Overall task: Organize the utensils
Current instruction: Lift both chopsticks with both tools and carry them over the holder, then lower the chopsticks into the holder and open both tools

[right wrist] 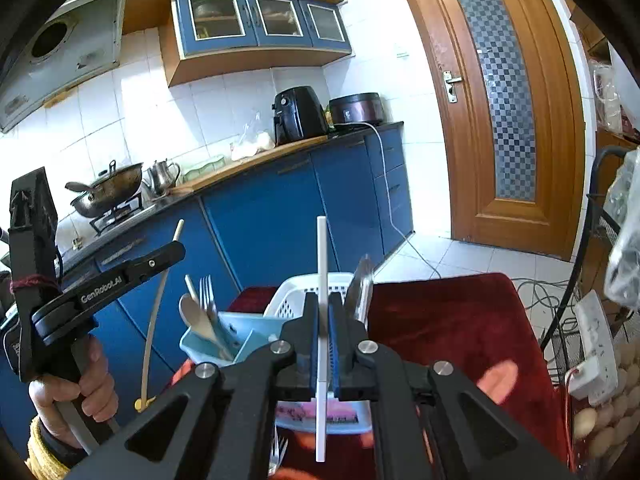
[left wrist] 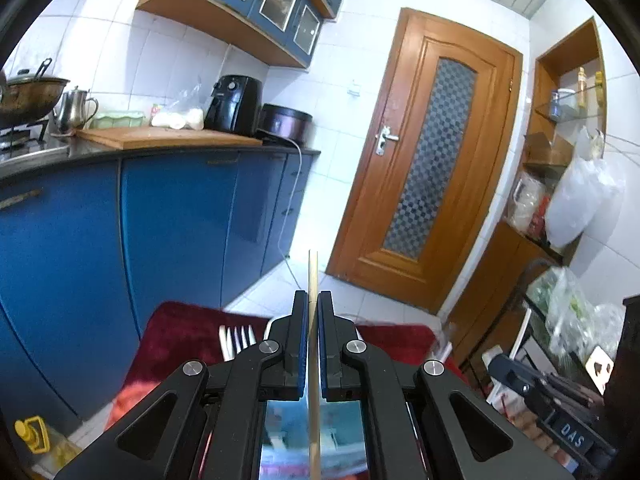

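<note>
**Chopsticks pinched in both grippers**

A wooden chopstick is clamped in the left gripper; a white chopstick is clamped in the right gripper. Below, a fork and spoon are seen standing in a blue holder beside a white basket on a red cloth.

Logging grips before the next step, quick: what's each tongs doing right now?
Left tongs: closed on a wooden chopstick.
Right tongs: closed on a white chopstick.
</note>
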Motion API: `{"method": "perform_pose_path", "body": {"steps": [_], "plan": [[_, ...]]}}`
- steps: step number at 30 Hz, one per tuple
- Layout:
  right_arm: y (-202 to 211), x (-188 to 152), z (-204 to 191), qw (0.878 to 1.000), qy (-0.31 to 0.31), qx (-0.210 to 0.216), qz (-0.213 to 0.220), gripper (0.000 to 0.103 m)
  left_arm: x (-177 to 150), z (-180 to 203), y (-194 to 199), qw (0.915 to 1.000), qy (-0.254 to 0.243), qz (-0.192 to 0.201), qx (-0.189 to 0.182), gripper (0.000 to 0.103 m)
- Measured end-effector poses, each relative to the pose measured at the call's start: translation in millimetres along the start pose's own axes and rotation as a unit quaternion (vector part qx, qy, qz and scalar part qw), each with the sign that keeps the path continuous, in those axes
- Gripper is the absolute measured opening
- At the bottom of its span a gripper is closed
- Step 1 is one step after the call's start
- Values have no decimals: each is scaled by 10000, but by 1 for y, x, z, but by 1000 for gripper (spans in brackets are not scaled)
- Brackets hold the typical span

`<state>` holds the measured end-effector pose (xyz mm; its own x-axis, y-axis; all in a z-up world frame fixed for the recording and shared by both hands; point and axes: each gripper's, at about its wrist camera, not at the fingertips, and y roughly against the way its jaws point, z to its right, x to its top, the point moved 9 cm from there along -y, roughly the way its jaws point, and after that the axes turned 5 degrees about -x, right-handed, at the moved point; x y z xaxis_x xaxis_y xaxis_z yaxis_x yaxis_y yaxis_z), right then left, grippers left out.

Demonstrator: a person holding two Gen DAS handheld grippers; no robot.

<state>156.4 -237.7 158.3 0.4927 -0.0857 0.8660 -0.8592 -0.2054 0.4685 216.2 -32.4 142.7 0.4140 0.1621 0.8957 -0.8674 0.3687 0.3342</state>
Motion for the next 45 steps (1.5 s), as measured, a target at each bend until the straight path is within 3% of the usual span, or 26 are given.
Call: {"method": "perform_pose_path", "body": {"steps": [10, 20, 30, 39, 45], "plan": [[-18, 28, 5, 9989, 83, -205, 404, 6, 45, 5, -25, 9969, -196, 759, 113, 4], [-41, 17, 13, 9987, 88, -280, 422, 6, 20, -19, -45, 9898, -263, 1194, 732, 4], [-46, 12, 4, 9979, 289, -309, 494, 6, 26, -22, -37, 9835, -235, 1605, 805, 4], [-51, 3, 1, 9985, 355, -247, 336, 6, 7, -25, -42, 9882, -294, 1283, 778, 4], [-53, -6, -2, 9990, 373, -105, 210, 7, -10, -17, -47, 9929, -507, 803, 710, 4]]}}
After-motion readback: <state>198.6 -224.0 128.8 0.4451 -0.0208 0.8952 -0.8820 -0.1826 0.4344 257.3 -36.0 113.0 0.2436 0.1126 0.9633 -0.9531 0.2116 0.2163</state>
